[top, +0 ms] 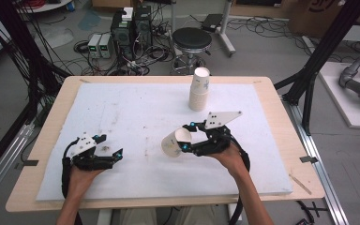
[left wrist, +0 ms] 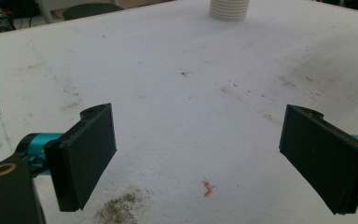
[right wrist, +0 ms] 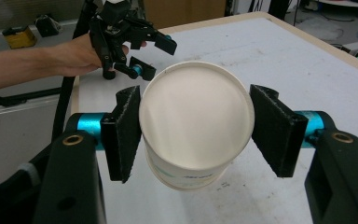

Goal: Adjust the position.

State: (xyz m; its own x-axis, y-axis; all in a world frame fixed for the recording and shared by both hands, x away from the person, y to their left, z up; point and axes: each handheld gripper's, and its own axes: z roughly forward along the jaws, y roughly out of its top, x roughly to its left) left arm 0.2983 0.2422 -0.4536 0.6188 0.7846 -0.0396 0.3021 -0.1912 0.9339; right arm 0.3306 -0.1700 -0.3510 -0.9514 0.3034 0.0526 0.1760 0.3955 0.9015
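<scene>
Since paper cup (right wrist: 196,123) is light, thin-walled, crushable: right gripper (right wrist: 196,128) fingers clamp its sides, cup tipped sideways over worktop (top: 136,112). Grip mid-wall gently. Left gripper (left wrist: 200,158) fingers wide apart, empty.

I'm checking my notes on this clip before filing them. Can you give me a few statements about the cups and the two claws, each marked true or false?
1. The right claw grips a white paper cup between its pads. True.
2. The held cup stands upright on the white foam mat. False: it is tipped on its side, its base facing the right gripper view's camera.
3. The left claw holds a second cup. False: its jaws stand apart with only mat between them.
4. A stack of white paper cups stands upright farther back on the mat. True.
5. The stack touches the held cup. False: they are well apart.
</scene>
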